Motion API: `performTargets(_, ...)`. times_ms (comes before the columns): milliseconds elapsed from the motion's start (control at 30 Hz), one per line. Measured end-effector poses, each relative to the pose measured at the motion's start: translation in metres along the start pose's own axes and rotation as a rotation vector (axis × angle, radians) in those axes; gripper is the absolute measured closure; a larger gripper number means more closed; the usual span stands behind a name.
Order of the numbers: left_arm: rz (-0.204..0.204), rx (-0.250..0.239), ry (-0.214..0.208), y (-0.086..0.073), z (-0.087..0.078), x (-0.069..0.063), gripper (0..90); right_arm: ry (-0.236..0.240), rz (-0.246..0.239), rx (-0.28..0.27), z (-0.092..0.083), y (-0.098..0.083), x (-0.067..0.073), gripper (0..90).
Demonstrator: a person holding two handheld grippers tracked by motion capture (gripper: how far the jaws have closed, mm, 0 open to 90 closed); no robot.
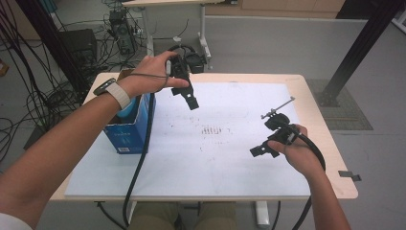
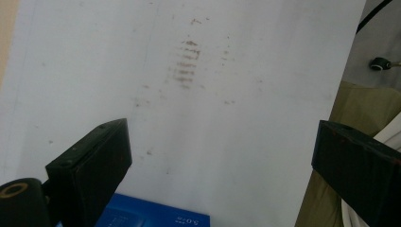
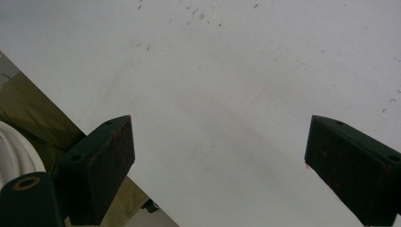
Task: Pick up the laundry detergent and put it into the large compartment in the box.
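No task is given. My left gripper [image 1: 191, 99] hangs above the far left part of the white mat [image 1: 225, 163], just right of an open blue cardboard box [image 1: 128, 133]. In the left gripper view the left gripper [image 2: 222, 135] is open with nothing between its jaws, and the blue box's edge [image 2: 156, 218] shows below. My right gripper [image 1: 261, 151] is low over the mat's right side, pointing left. In the right gripper view the right gripper [image 3: 221, 130] stands open over bare mat [image 3: 227, 71].
Brown smudges [image 1: 212, 130] mark the mat's middle. The wooden table's rim [image 1: 330, 143] runs just beyond the mat. Cables trail from both grippers off the near edge. Black frame posts [image 1: 356, 50] and cable clutter [image 1: 110, 33] stand on the floor behind the table.
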State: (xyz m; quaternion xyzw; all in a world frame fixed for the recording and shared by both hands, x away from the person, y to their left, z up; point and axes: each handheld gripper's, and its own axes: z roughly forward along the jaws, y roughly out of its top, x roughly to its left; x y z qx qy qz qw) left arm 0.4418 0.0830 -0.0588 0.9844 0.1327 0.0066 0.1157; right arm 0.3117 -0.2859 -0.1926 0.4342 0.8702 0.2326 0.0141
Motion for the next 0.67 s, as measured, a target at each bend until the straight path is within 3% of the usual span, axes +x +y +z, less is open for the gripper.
performTargets(667, -0.012, -0.01, -0.002, -0.0034, 0.0008, 0.0016, 6.0, -0.002, -0.003, -0.004, -0.0004, -0.0031, -0.0006, 9.0)
